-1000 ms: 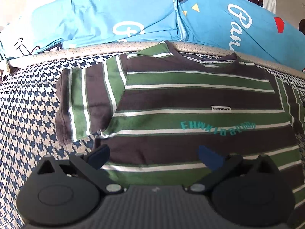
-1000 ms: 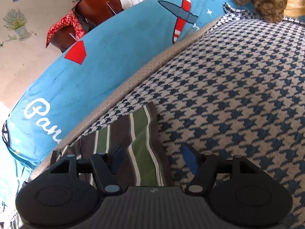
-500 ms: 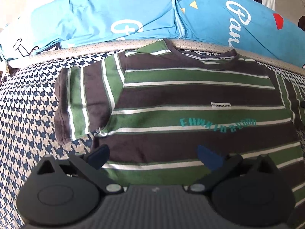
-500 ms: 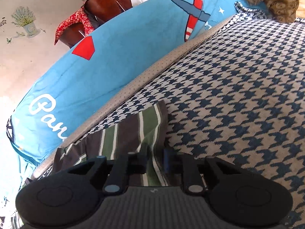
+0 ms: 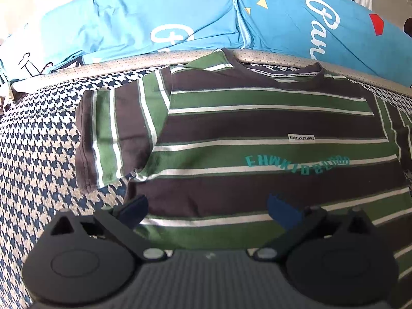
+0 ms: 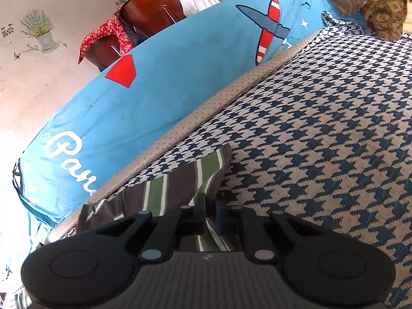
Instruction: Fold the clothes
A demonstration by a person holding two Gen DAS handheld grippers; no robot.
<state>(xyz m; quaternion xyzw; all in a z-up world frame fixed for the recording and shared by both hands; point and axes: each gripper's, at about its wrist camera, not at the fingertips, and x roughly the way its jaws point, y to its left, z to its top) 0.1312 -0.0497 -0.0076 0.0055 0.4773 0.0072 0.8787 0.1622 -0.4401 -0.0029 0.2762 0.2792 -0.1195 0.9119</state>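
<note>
A striped T-shirt (image 5: 257,126) in green, dark brown and white lies flat on the houndstooth cover, collar at the far side, teal lettering on the chest. Its one sleeve (image 5: 108,134) spreads out to the left. My left gripper (image 5: 208,206) hangs open over the shirt's lower part, nothing between its blue fingers. In the right wrist view the shirt's other sleeve (image 6: 180,180) is lifted slightly off the cover. My right gripper (image 6: 211,211) is shut on that sleeve's edge, fabric pinched between the fingers.
The houndstooth cover (image 6: 322,141) stretches wide to the right of the sleeve. Blue printed cushions (image 5: 154,18) line the far edge behind a beige dotted border (image 6: 231,95). A brown chair with red cloth (image 6: 144,20) and a patterned brown bundle (image 6: 381,7) stand beyond.
My right gripper closed from open onto the sleeve edge and has begun raising it. The left gripper stayed open and drifted only slightly over the shirt.
</note>
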